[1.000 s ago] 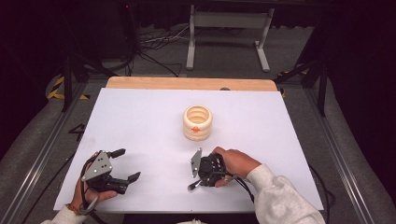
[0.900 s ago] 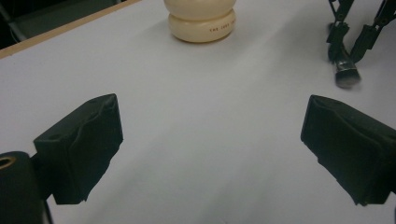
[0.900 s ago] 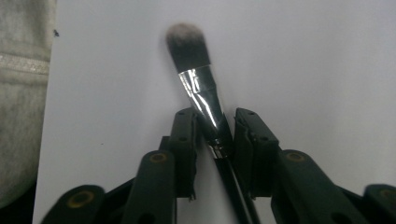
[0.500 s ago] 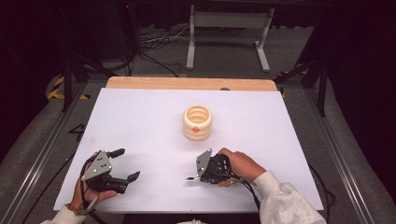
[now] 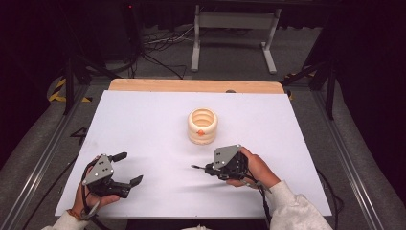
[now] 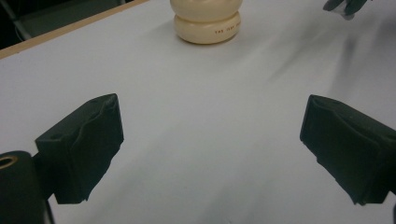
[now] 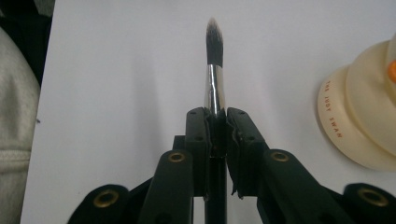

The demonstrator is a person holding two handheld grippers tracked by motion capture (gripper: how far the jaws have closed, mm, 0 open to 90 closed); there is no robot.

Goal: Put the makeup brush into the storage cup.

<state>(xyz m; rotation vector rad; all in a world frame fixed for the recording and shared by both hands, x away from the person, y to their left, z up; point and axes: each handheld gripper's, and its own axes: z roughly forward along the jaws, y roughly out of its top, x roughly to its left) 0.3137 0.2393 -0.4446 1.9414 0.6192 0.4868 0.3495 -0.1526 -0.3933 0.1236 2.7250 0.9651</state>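
High view, table: a white rectangular tabletop (image 5: 143,124) with a pale wooden strip along its far edge.
High view, holder: a cream ribbed round ceramic holder (image 5: 202,125) stands upright a little past the table's middle, with a small orange mark on its near side.
High view, left gripper (image 5: 128,168): held low at the near left corner of the table, its two black jaws spread wide with nothing between them.
High view, right gripper (image 5: 197,167): held in the hand at the near right, pointing left, just in front of the holder and apart from it; a thin dark tip sticks out from its jaws.
Left gripper view: both black jaws stand far apart over bare table; the cream holder (image 6: 206,21) sits well ahead at the top.
Right gripper view, brush: a slim makeup brush with dark bristles and a silver metal ferrule (image 7: 215,79) juts straight out ahead.
Right gripper view, jaws: clamped tight on the brush's dark handle just behind the ferrule, having just finished closing.
Right gripper view, holder: the cream holder (image 7: 359,121) lies off to the right, not touching the brush.
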